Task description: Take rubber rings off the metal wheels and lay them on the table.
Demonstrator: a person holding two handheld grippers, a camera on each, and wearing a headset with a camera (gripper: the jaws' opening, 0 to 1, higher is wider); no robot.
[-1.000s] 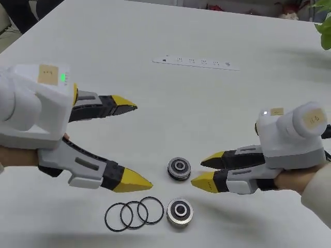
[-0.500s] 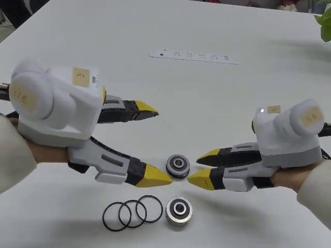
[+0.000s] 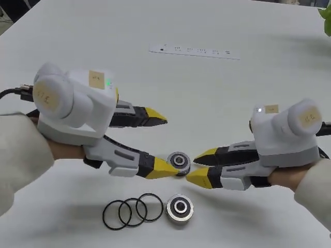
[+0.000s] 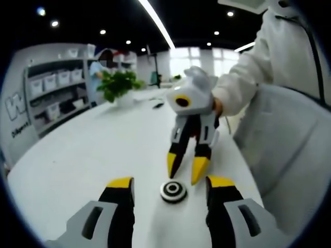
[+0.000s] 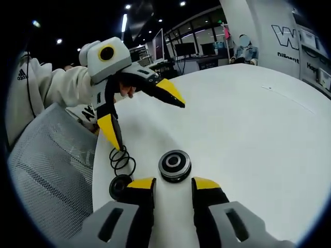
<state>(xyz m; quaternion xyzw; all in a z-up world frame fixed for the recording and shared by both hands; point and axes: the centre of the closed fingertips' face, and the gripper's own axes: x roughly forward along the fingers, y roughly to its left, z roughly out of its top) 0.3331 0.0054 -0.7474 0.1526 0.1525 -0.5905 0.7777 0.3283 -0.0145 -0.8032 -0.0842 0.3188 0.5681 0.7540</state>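
So the big change over the last second is that the left claw (image 3: 168, 145) has swung in from the side. It was sitting well off to the left of the far wheel (image 3: 178, 161), and now its lower yellow tip is right up against that wheel's left edge, touching or near enough that I can't call it. The right claw (image 3: 192, 167) has crept in a little too, and its tips sit just beside the wheel's right edge, so the wheel is now bracketed between the two. Some of the shift in the head view is just the headset moving, but the gap between the left claw and the wheel really did close. The left claw's jaws are spread wide with nothing in them. The right claw's jaws are only a bit apart and also hold nothing. In each gripper view the wheel lies flat on the desk (image 3: 232, 103), just ahead of that view's own jaw tips. The three rubber rings (image 3: 132, 211) lie in an overlapping row at the near edge, next to the near wheel (image 3: 179, 208), same arrangement as before. My read is that those three are done and the far wheel is next. Its outer band looks dark, so I'd guess a ring is still on it, though I can't say for sure. It looks like the approach is basically finished and the next job is bracing the wheel and hooking the ring.
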